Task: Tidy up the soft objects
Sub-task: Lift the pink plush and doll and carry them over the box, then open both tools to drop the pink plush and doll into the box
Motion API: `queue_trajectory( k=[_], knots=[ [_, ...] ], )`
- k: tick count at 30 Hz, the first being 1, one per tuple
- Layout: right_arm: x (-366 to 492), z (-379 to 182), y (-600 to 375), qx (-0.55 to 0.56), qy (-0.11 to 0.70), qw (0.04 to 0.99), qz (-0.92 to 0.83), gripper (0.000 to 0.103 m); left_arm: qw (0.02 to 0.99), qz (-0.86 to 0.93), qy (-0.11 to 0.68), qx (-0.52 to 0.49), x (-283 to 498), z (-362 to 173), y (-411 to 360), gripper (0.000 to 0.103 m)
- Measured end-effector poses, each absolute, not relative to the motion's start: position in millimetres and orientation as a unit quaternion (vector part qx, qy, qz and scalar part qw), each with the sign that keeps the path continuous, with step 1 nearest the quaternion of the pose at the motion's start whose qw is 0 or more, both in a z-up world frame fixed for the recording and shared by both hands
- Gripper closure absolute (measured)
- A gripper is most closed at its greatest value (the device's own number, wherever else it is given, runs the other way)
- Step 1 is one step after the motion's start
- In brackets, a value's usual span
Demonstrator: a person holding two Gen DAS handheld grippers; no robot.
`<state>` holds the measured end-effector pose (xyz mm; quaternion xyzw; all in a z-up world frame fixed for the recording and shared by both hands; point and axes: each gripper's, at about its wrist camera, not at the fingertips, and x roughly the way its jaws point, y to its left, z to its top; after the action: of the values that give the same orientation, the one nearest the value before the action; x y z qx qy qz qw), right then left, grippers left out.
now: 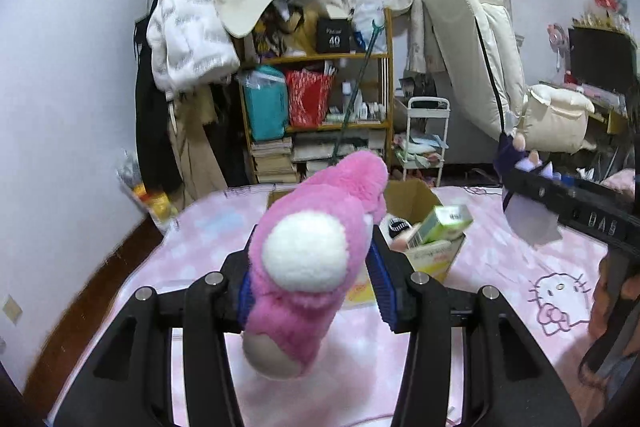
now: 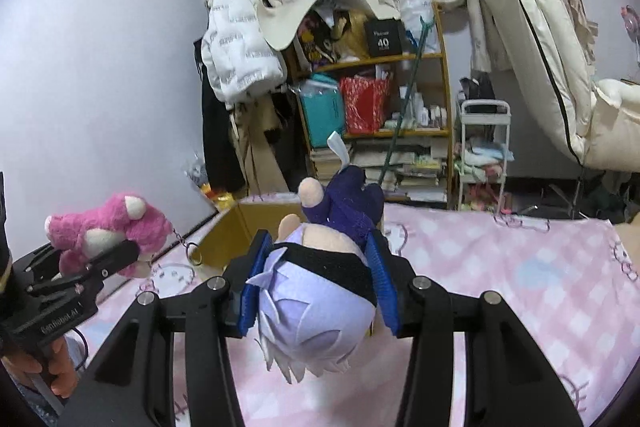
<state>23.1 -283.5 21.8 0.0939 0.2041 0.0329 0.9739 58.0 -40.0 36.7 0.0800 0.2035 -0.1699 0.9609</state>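
Over the pink blanket (image 1: 500,307), both tongs clamp plushies pointing lengthwise toward the box (image 1: 416,199).

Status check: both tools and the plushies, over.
Left tool shut on fuzzy pink bear plush. Right tool shut on lavender-haired doll plush. Open cardboard box ahead, already holding items.

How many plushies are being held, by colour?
Pink: 1, the bear in the left gripper.
Purple and white: 1, the doll in the right gripper.
Total: 2, both held up above the pink blanket, near the cardboard box.
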Motion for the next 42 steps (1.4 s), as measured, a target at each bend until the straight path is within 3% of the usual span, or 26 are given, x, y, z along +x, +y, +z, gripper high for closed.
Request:
queue_trajectory(
  k=[13, 32, 40, 42],
  knots=[
    [99, 38, -281, 0.069, 0.197, 0.976, 0.069, 0.052, 0.964, -0.173, 0.187, 0.081, 123, 52, -57, 0.055],
    [162, -24, -286, 0.117, 0.254, 0.955, 0.100, 0.049, 0.946, -0.194, 0.254, 0.059, 195, -5, -77, 0.050],
    [163, -31, -289, 0.129, 0.262, 0.951, 0.102, 0.034, 0.942, -0.185, 0.275, 0.056, 200, -18, -78, 0.047],
    [159, -29, -289, 0.127, 0.259, 0.952, 0.100, 0.024, 0.942, -0.179, 0.278, 0.056, 198, -18, -75, 0.047]
  ],
)
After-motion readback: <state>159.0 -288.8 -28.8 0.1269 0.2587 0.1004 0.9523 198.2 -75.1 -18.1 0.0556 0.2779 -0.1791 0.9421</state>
